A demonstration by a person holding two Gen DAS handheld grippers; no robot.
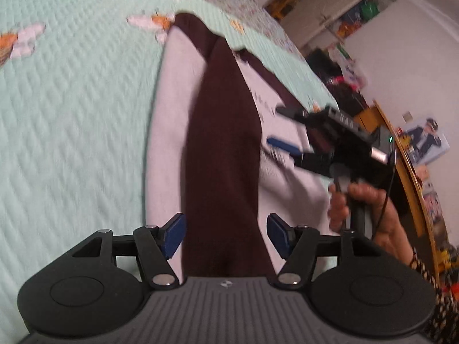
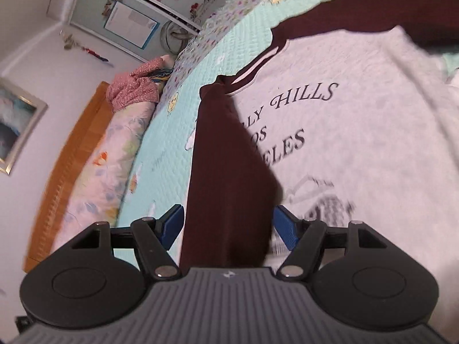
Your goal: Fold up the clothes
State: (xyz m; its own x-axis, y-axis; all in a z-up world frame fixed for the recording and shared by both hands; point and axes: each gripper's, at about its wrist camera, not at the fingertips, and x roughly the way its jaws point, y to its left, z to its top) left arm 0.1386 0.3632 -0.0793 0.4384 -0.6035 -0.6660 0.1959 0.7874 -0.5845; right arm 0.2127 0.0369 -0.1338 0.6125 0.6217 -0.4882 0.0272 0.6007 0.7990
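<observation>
A white sweatshirt (image 2: pixel 358 132) with dark print and maroon sleeves lies flat on the mint quilted bedspread (image 1: pixel 71 114). One maroon sleeve (image 1: pixel 223 143) is folded lengthwise over the white body. My left gripper (image 1: pixel 226 229) hovers over this sleeve, open, the cloth showing in the gap between its blue pads (image 1: pixel 173 236). In the left wrist view my right gripper (image 1: pixel 275 126) is open over the white body, right of the sleeve. In the right wrist view the right gripper (image 2: pixel 228 223) is open, with a maroon sleeve (image 2: pixel 229 172) in its gap. The other sleeve (image 2: pixel 373 5) lies at the top.
A person's hand (image 1: pixel 358 200) holds the right gripper's handle. A wooden headboard (image 2: pixel 66 157), a floral pillow (image 2: pixel 109 157) and a pink bundle of cloth (image 2: pixel 134 89) sit at the bed's end. Cluttered shelves (image 1: pixel 344 14) and a wooden board (image 1: pixel 401 149) stand beyond the bed's edge.
</observation>
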